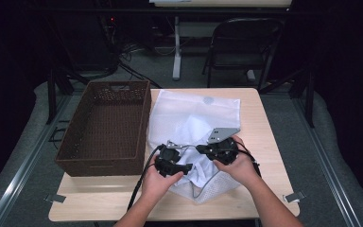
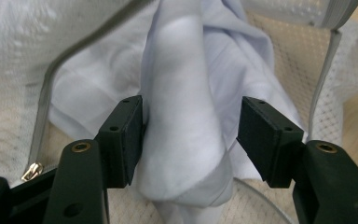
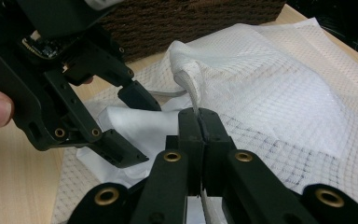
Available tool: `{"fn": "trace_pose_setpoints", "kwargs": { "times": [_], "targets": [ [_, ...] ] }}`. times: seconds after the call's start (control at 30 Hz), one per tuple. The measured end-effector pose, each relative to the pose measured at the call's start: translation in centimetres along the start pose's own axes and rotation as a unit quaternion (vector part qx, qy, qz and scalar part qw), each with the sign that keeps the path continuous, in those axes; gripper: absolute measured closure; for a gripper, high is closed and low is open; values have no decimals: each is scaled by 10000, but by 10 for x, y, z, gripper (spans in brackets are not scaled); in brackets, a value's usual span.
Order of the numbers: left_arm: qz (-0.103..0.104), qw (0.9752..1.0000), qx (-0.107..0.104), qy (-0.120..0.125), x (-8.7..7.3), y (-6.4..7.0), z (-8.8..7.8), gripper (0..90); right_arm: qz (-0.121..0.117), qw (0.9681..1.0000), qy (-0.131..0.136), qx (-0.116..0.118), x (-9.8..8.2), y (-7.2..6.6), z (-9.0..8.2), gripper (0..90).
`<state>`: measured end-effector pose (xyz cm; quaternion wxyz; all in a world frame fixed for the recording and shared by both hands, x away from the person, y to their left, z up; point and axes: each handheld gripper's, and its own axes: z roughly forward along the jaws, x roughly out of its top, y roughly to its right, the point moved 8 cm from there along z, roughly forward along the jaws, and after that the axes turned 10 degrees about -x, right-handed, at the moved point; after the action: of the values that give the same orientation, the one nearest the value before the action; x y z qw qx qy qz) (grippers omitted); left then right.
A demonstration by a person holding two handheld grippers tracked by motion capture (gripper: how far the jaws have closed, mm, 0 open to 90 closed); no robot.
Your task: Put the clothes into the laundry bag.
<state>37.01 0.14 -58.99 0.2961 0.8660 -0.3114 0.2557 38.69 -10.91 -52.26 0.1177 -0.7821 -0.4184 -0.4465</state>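
1 mesh bag (image 1: 189, 118), 1 white cloth (image 2: 182, 121), 1 basket (image 1: 105, 127) — 2 grippers.

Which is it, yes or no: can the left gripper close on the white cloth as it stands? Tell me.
Probably yes. The left gripper is open with a fold of the white cloth already between its jaws, one pad against it. The right gripper pinches the mesh bag's edge aside, so nothing blocks the way.

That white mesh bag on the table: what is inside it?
A white cloth pokes out of the mesh bag opening, between the left gripper fingers. The part deeper inside is hidden by the mesh.
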Motion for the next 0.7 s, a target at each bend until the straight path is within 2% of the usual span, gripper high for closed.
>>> {"fn": "trace_pose_setpoints", "kwargs": {
  "times": [0.23, 0.5, 0.7],
  "targets": [
    [39, 10000, 73, 19, -3, 0, 3, 443, -32, 10000, -3, 4, 0, -1, 1, 891],
    [149, 9998, 156, -47, -8, -3, 5, 565, -24, 10000, -6, 5, 0, -1, 0, 891],
    [78, 9999, 108, -30, -10, -6, 6, 644, -52, 10000, -15, 10, 0, -1, 1, 891]
  ]
}}
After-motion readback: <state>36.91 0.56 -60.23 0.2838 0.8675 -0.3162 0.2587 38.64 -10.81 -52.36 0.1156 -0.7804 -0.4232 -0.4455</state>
